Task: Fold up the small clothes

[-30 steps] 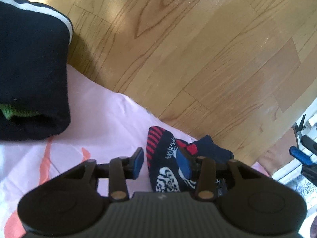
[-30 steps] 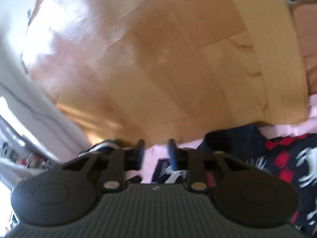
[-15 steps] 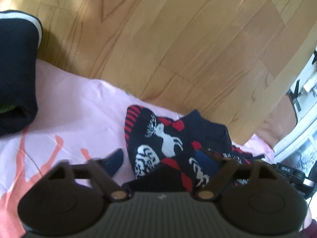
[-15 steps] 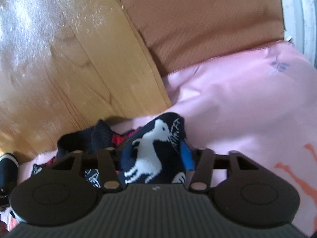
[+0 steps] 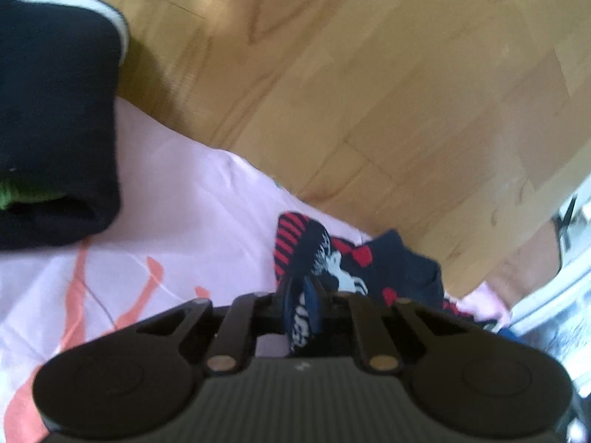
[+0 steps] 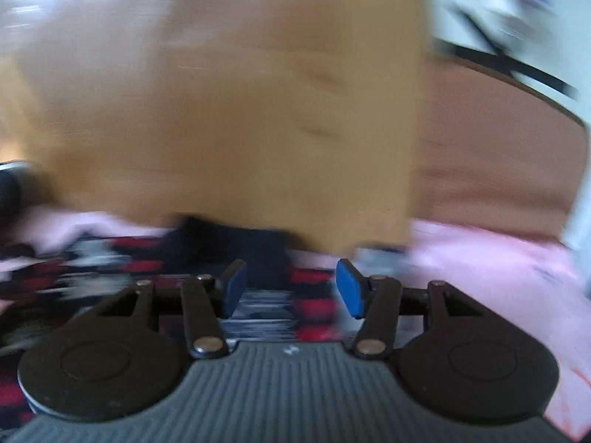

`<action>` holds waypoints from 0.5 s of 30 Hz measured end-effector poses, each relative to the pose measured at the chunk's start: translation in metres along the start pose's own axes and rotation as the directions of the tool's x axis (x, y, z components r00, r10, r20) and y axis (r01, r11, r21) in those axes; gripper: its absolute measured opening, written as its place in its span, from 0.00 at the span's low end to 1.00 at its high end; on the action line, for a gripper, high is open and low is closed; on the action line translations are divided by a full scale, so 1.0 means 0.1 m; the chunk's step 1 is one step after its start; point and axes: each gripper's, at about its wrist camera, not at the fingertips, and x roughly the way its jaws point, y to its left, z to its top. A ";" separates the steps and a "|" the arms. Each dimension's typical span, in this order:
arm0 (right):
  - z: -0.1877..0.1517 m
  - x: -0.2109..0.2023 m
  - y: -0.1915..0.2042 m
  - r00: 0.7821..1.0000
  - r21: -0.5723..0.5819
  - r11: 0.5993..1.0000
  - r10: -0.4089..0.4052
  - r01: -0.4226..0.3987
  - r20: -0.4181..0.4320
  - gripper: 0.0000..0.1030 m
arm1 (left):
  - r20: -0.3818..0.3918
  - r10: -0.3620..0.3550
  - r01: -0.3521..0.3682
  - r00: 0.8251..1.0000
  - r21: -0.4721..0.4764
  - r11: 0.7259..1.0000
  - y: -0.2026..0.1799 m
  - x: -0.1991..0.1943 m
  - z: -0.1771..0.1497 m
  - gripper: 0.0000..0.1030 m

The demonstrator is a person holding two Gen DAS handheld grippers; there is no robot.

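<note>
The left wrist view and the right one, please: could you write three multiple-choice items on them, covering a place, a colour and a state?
1. Where does the folded dark garment lie?
A. on the pink sheet, upper left
B. on the wooden floor
C. between the right gripper's pads

2. Which colours pattern the sock?
A. green, yellow
B. navy, red, white
C. plain grey

3. How is the left gripper?
A. wide open
B. shut on the sock
C. holding the sheet

Answers: 1 A, it rests on the sheet's corner; 2 B, red stripes and white figures show; 3 B, sock fabric sits pinched between its pads.
</note>
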 end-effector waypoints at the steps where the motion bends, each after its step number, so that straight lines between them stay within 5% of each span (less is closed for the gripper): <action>1: 0.01 -0.07 0.19 0.996 -0.030 0.996 0.087 -0.087 0.000 0.54 | 0.005 -0.003 0.004 1.000 -0.012 1.000 0.03 -0.01 0.01 0.09; 5: 0.01 -0.22 0.94 0.941 -0.212 0.918 0.336 -0.337 -0.041 0.55 | 0.043 0.027 -0.025 0.999 -0.044 0.999 0.14 -0.07 0.07 0.11; 7: -0.03 -0.21 1.28 0.928 -0.343 0.864 0.367 -0.368 -0.068 0.56 | 0.070 0.062 -0.059 0.996 -0.046 0.997 0.17 -0.11 0.10 0.11; 11: -0.14 -0.07 1.74 0.941 -0.581 0.747 0.319 -0.324 -0.116 0.59 | 0.117 0.109 -0.108 0.987 -0.010 0.994 0.18 -0.16 0.16 0.14; 12: -0.14 -0.01 1.80 0.939 -0.602 0.726 0.311 -0.333 -0.144 0.50 | 0.128 0.120 -0.121 0.985 0.000 0.993 0.17 -0.17 0.16 0.15; 14: -0.05 0.10 1.83 0.920 -0.565 0.727 0.334 -0.389 -0.205 0.11 | 0.143 0.129 -0.130 0.981 -0.002 0.991 0.17 -0.19 0.18 0.17; 15: 0.07 0.14 1.83 0.912 -0.506 0.759 0.348 -0.410 -0.218 0.10 | 0.146 0.127 -0.126 0.981 -0.015 0.992 0.20 -0.19 0.20 0.17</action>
